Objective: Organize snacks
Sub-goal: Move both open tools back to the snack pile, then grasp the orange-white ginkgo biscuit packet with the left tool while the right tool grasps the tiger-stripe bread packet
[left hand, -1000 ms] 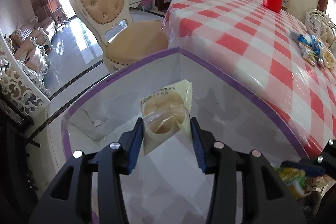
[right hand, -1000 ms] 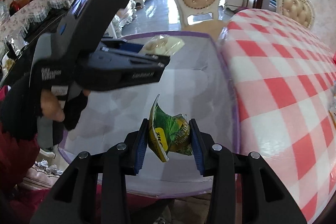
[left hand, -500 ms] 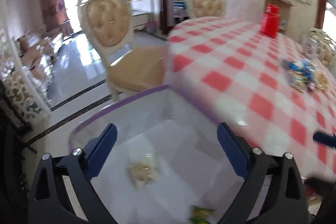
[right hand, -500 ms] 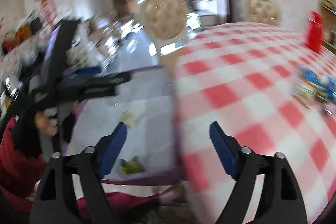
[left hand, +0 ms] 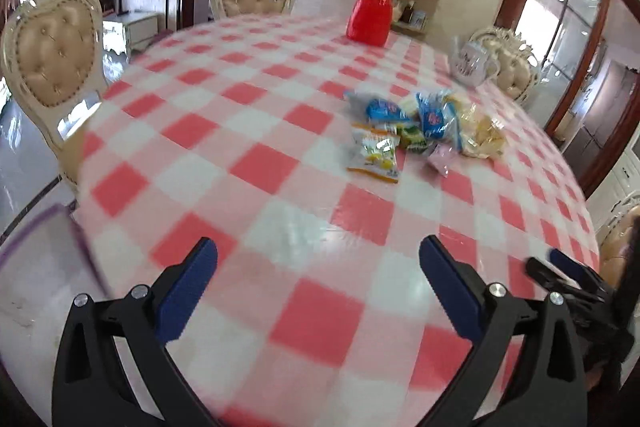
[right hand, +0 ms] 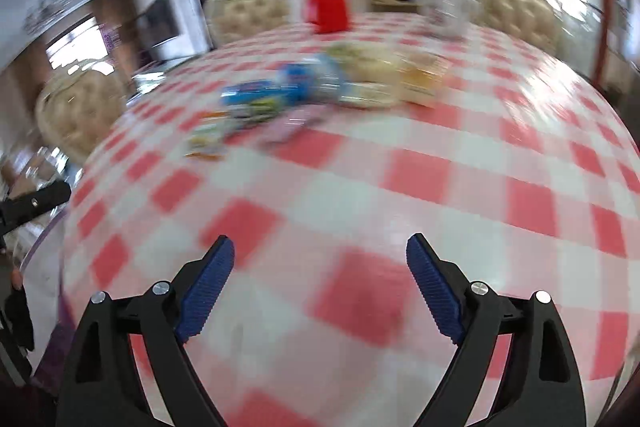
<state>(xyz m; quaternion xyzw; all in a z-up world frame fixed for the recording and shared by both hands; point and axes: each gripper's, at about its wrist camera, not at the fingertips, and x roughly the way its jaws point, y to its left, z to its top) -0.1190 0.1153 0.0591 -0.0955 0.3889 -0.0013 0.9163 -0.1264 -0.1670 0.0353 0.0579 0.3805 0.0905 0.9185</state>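
Note:
A pile of snack packets (left hand: 424,131) in blue, yellow, green and pink wrappers lies on the red-and-white checked table (left hand: 260,163), well ahead of both grippers. The right wrist view shows the same snack pile (right hand: 320,87), blurred. My left gripper (left hand: 318,243) hangs over the cloth with its jaws wide and still opening, nothing between them. My right gripper (right hand: 320,239) is likewise opening and empty. The corner of the clear bin with a purple rim (left hand: 40,259) shows at the lower left.
A red jar (left hand: 370,13) stands at the table's far side and a white teapot (left hand: 468,63) at the far right. Cream padded chairs (left hand: 52,47) ring the table. The other gripper's tip (left hand: 560,267) pokes in at the right edge.
Both grippers let go of their packets over the clear bin, opened wide, and swung away to the right, over the checked table towards the snack pile.

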